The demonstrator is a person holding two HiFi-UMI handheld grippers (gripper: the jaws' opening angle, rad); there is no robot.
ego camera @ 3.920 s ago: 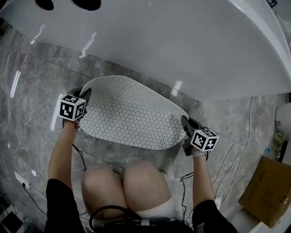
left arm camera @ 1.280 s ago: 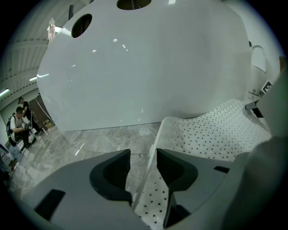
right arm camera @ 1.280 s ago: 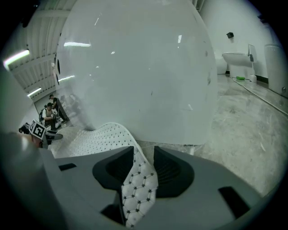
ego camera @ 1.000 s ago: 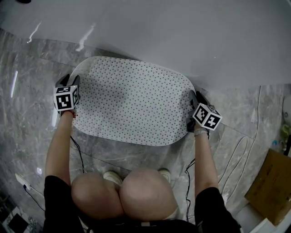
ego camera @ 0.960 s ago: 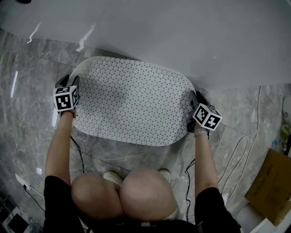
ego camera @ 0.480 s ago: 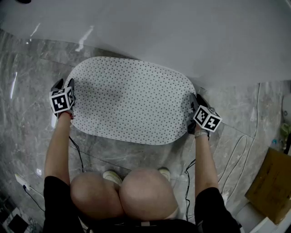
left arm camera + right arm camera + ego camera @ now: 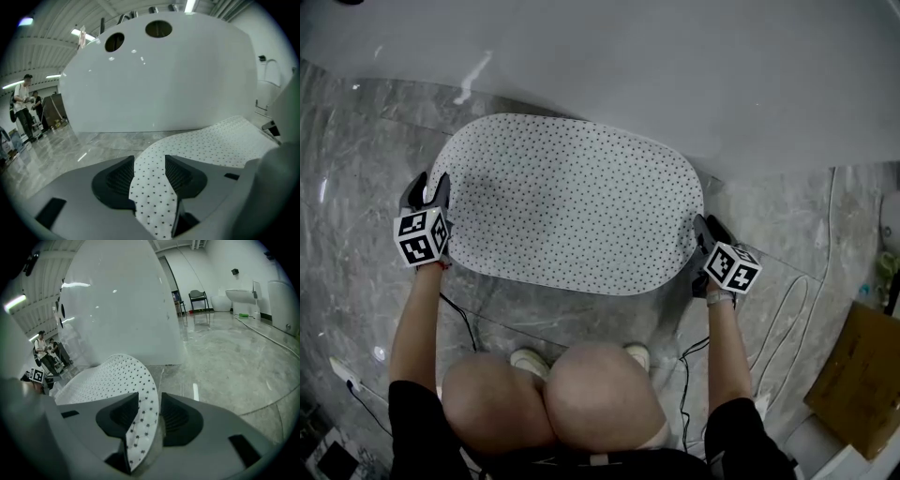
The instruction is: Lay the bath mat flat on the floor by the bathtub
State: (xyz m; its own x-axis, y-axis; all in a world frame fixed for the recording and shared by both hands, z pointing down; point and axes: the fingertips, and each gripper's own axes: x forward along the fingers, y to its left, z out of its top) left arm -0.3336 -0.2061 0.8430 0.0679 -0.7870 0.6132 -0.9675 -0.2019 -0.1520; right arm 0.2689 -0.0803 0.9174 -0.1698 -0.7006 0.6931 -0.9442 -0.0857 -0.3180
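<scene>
The white bath mat (image 7: 567, 202) with small dark dots lies spread out on the grey marble floor (image 7: 356, 187), along the foot of the white bathtub (image 7: 675, 66). My left gripper (image 7: 427, 187) is at the mat's left end. In the left gripper view, the mat (image 7: 220, 140) runs loosely through the open left gripper (image 7: 149, 171). My right gripper (image 7: 703, 230) is at the mat's right end. Its jaws are opening, and the mat's curled edge (image 7: 108, 376) still stands between them in the right gripper (image 7: 150, 411), leaning on the left pad.
The person's bare knees (image 7: 553, 394) and shoes (image 7: 525, 359) are just behind the mat. Cables (image 7: 787, 309) trail on the floor at the right, near a cardboard box (image 7: 858, 375). A chair (image 7: 198, 298) and a toilet (image 7: 239, 296) stand far off. People (image 7: 21, 101) stand in the background.
The mat has come down and spread flat by the tub. The left gripper has slid back off the mat's left edge toward the person. The right gripper has drawn back slightly.
</scene>
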